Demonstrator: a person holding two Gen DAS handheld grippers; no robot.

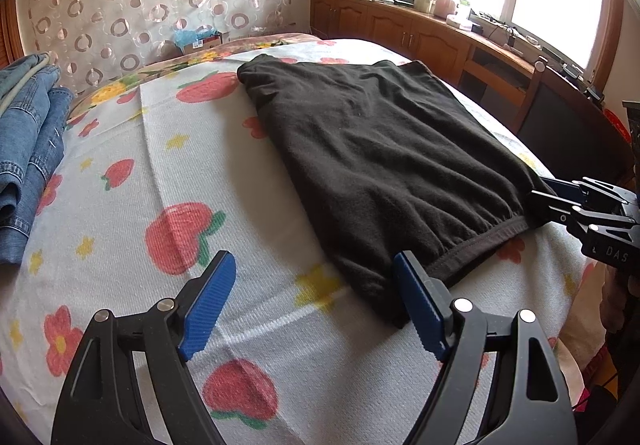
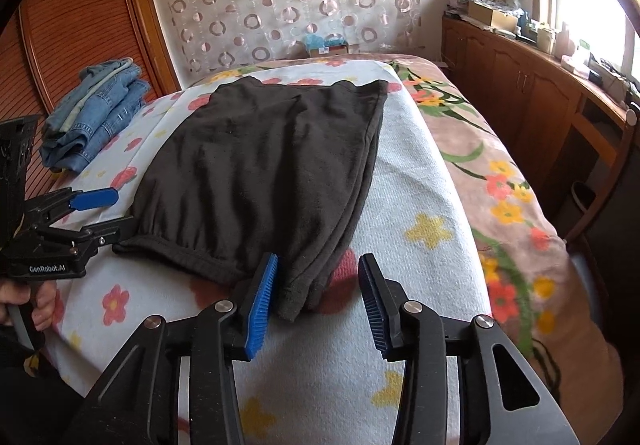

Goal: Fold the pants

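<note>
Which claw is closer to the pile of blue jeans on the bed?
Left. The left claw sits open at the black pants' near corner on the side of the jeans; the right claw straddles the opposite corner, farther away.

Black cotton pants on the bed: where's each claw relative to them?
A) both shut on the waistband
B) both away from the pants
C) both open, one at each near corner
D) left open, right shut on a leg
C: the left claw and right claw both stand open, blue pads apart, at opposite near corners of the black cotton pants.
</note>
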